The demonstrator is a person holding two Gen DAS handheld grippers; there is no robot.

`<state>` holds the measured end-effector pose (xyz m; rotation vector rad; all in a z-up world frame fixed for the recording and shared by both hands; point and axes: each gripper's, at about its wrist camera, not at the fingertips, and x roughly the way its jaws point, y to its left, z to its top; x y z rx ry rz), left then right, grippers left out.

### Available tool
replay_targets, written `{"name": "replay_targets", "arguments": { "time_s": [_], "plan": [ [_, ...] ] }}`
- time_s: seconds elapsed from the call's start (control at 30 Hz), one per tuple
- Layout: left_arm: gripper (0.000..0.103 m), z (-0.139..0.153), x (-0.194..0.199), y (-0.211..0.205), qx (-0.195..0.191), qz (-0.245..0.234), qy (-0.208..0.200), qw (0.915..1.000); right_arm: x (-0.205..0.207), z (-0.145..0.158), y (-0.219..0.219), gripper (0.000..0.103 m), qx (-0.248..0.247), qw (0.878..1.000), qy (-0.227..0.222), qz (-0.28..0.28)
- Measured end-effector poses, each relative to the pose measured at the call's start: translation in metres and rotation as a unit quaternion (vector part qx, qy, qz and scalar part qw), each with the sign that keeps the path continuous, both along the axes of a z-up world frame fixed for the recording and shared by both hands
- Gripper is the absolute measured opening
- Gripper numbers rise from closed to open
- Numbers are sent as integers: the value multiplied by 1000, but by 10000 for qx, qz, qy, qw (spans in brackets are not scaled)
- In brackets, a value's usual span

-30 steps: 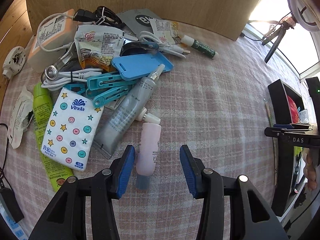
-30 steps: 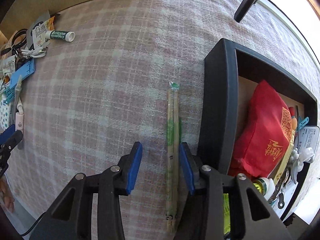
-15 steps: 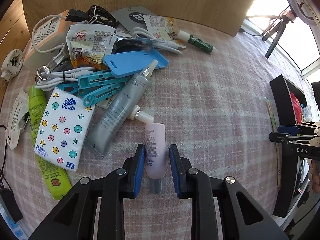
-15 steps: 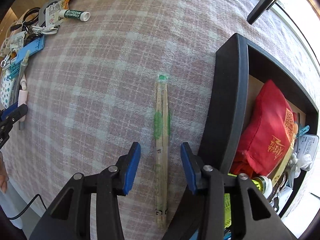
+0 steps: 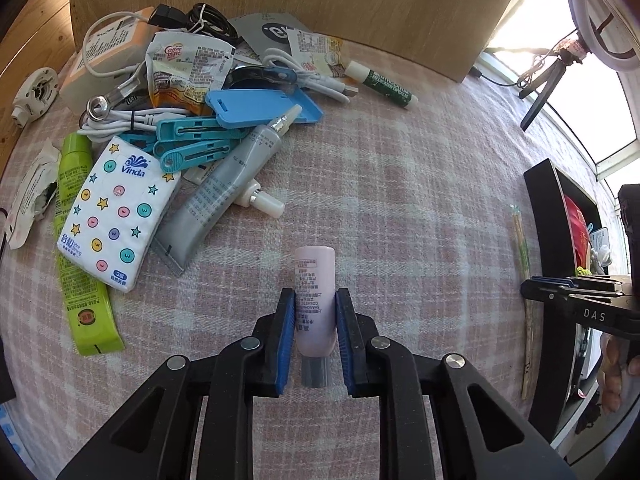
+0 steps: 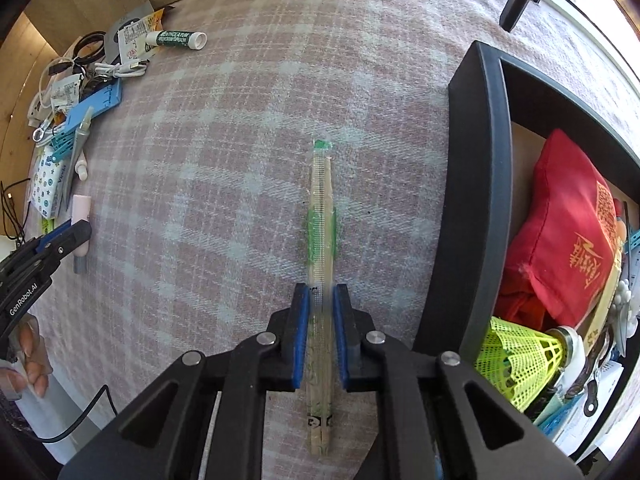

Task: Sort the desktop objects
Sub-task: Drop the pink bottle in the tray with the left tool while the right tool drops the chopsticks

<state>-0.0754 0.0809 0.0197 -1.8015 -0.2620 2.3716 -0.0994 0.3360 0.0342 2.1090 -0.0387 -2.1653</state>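
My left gripper [image 5: 315, 308] is shut on a small pink tube [image 5: 314, 280] with a grey cap, just off the pink plaid cloth. It also shows at the left edge of the right wrist view [image 6: 80, 216]. My right gripper [image 6: 321, 300] is shut on a wrapped pair of wooden chopsticks [image 6: 321, 216] lying lengthwise on the cloth, just left of a black storage box [image 6: 480, 200]. The chopsticks [image 5: 522, 256] and the box [image 5: 544, 208] show at the right of the left wrist view.
A pile lies at the far left: tissue pack [image 5: 114, 212], grey tube [image 5: 224, 196], blue clips [image 5: 192, 144], blue card holder [image 5: 264, 106], cables, sachets, green lip balm [image 5: 384, 86]. The box holds a red pouch [image 6: 568, 232] and a yellow shuttlecock [image 6: 516, 360].
Both grippers have closed: the left on the pink tube, pulling it away from the pile, the right on the chopsticks after moving over them.
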Motion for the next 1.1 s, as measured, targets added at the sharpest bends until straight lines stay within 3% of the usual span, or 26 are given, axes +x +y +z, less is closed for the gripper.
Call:
{"name": "replay_targets", "arguments": {
  "time_s": [0.27, 0.5, 0.9, 1.1],
  "plan": [
    [18, 44, 27, 35, 203, -204, 298, 9991, 20, 34, 11, 12, -400, 9989, 219, 128],
    [18, 70, 40, 109, 482, -661, 462, 9956, 33, 70, 61, 12, -501, 9976, 457, 96],
    [19, 82, 74, 256, 757, -1677, 459, 9819, 67, 79, 169, 12, -360, 9945, 702, -687],
    [19, 83, 87, 303, 694, -1984, 472, 9765, 79, 80, 204, 12, -306, 9929, 707, -905]
  ]
}}
